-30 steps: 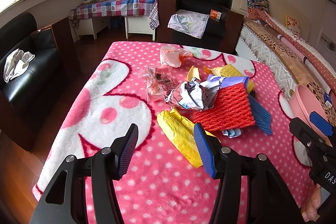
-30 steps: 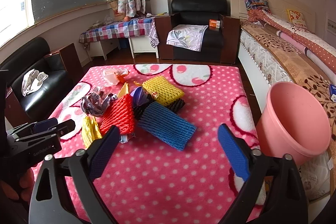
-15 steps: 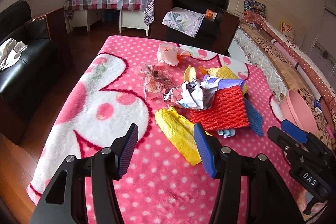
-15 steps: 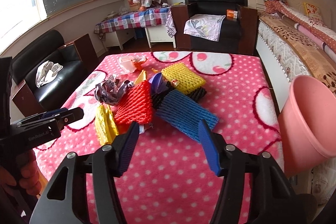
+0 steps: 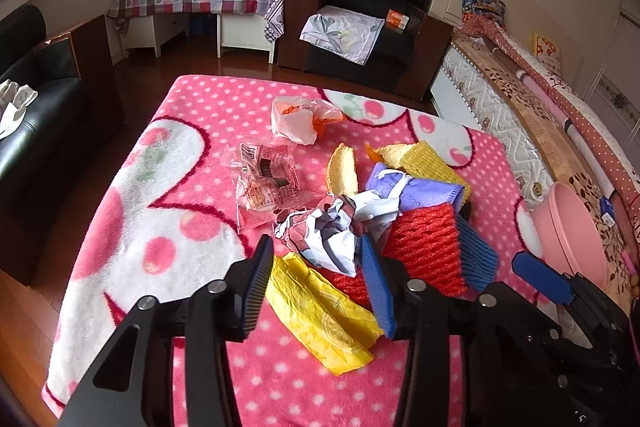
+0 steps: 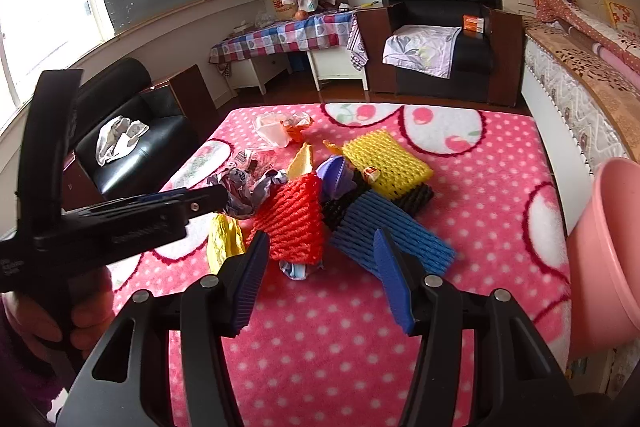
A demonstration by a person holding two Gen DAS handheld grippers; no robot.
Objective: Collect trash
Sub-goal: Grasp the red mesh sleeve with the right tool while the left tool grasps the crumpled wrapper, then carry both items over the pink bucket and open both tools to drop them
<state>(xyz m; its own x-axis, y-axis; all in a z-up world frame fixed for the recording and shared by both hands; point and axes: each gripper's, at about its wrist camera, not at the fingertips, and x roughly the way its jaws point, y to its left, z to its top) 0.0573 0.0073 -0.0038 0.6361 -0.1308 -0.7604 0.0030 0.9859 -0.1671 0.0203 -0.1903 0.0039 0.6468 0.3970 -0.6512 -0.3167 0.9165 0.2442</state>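
A heap of trash lies on the pink dotted blanket [image 5: 132,211]: a red foam net [image 5: 424,247] [image 6: 294,223], a blue foam net [image 6: 392,231], a yellow foam net [image 6: 384,163], crumpled paper [image 5: 332,231] and a yellow wrapper [image 5: 324,315]. My left gripper [image 5: 316,267] hovers over the near end of the yellow wrapper and the paper's edge. Its jaws are closing and the pads touch nothing. My right gripper [image 6: 322,251] stands open just short of the red net's lower edge, with a small crumpled scrap [image 6: 298,269] between its fingers.
A pink bucket [image 6: 604,255] [image 5: 568,227] stands at the blanket's right edge. A clear wrapper [image 5: 268,183] and a white plastic bag [image 5: 296,119] lie farther back. Black sofas, a checked table and a bed surround the blanket. A person's hand [image 6: 80,311] holds the left gripper.
Both grippers have moved forward toward the heap. The left jaws have narrowed over the yellow wrapper. The right jaws have come in from wide open.
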